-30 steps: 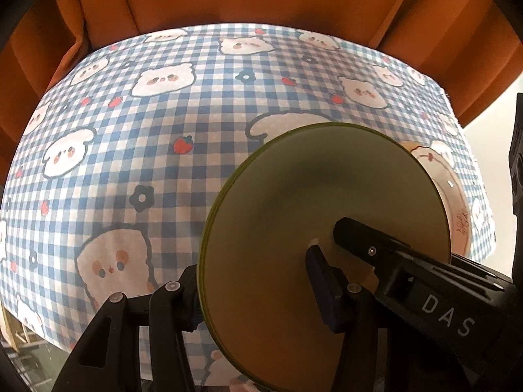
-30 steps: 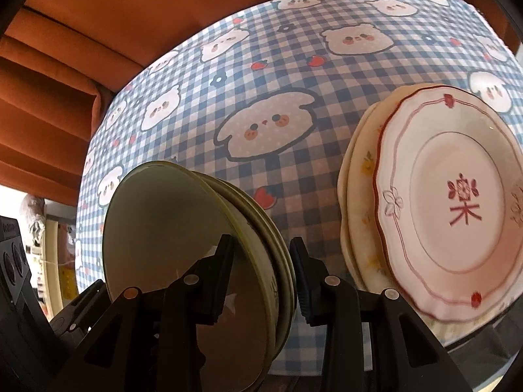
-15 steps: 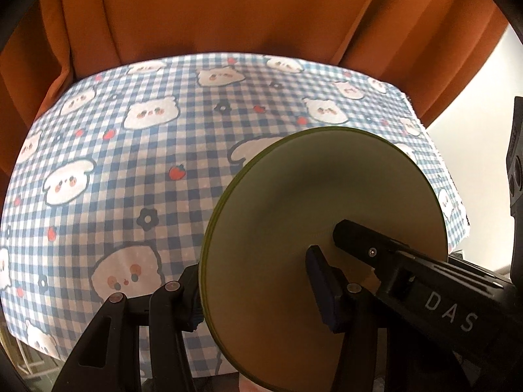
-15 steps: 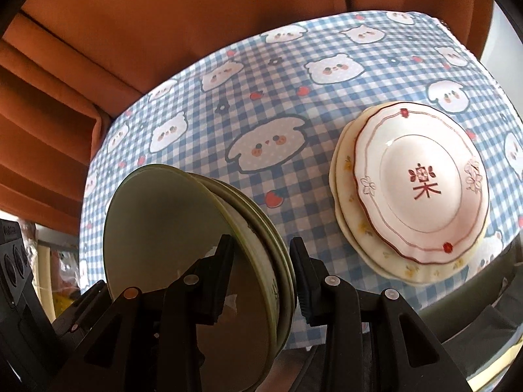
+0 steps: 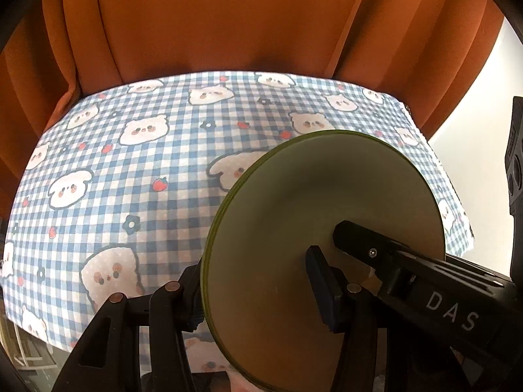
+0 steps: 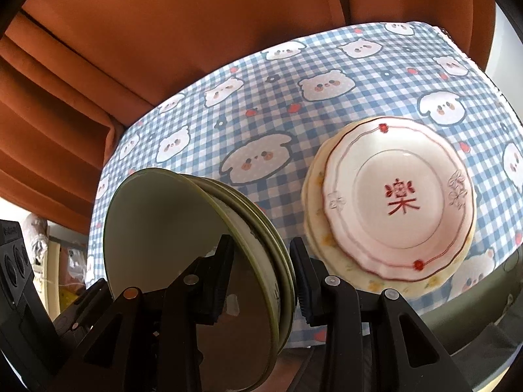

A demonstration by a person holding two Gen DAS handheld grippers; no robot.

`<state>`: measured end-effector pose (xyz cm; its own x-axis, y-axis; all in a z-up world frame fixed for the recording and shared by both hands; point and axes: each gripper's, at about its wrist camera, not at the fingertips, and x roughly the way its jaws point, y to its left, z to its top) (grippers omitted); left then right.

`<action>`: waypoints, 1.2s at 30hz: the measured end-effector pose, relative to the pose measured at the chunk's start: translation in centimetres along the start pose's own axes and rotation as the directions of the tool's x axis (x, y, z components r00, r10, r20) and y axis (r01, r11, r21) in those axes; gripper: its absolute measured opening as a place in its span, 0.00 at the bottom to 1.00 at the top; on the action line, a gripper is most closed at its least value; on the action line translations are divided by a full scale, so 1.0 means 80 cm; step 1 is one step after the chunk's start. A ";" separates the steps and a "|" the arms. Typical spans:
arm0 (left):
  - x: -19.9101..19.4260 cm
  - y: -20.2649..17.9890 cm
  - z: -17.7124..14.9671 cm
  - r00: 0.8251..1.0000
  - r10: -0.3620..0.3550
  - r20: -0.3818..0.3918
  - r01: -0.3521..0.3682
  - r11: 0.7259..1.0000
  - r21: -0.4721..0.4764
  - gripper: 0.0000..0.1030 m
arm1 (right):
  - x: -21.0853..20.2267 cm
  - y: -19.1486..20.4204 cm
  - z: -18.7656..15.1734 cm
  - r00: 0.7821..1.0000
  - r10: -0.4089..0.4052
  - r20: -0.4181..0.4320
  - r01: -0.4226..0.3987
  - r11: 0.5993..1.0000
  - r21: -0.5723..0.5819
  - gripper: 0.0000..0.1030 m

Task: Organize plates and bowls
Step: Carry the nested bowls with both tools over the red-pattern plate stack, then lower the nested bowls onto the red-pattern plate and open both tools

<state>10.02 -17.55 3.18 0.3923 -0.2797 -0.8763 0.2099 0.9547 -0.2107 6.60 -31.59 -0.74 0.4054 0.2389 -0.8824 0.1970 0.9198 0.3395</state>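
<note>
**Two grippers holding a stack of olive-green plates on edge above a checked tablecloth**

Left wrist view. The left gripper [image 5: 258, 294] pinches the stack of green plates [image 5: 294, 215], which stands tilted on its edge and clear of the tablecloth [image 5: 137, 170]. One finger lies behind the stack at lower left; the other presses on the concave face now turned toward the camera. The right gripper [image 5: 340, 228], marked "DAS", enters from the lower right, and its fingertip also rests on that same face, just beside the left gripper's inner finger. The cloth is blue-and-white check printed with bears, flowers and strawberries. An orange curtain [image 5: 212, 26] hangs behind the table.

Right wrist view. The right gripper [image 6: 261, 274] clamps the rim of the green stack; at least three nested rims show between its two pads, the left pad on the inner face and the right pad against the outermost plate. The stack leans to the left, off the table. To the right, well apart from the held stack, a second pile rests flat on the cloth: a white plate with red trim [image 6: 398, 196], bearing a red character at its centre, sits on top of cream plates with yellow flowers [image 6: 327, 248]. How many cream plates lie beneath cannot be told.
</note>
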 end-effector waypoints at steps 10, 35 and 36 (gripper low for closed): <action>0.009 -0.067 0.011 0.999 0.032 0.034 -0.031 0.999 -0.041 0.52 | -0.029 -0.061 0.025 0.999 0.042 0.003 -0.041 0.997 -0.061 0.38; 0.102 -0.169 0.035 0.998 0.008 -0.067 -0.017 0.990 -0.139 0.52 | -0.004 -0.191 0.082 0.992 -0.001 -0.123 -0.009 0.996 -0.088 0.38; 0.106 -0.169 0.037 0.997 0.006 -0.078 -0.017 0.990 -0.137 0.52 | -0.001 -0.193 0.083 0.992 -0.002 -0.129 -0.009 0.996 -0.084 0.38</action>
<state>13.15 -33.17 -0.12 0.3230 -0.2652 -0.9085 0.0787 0.9641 -0.2534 9.48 -47.89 -3.75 0.2862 0.2754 -0.9177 0.1173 0.9405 0.3188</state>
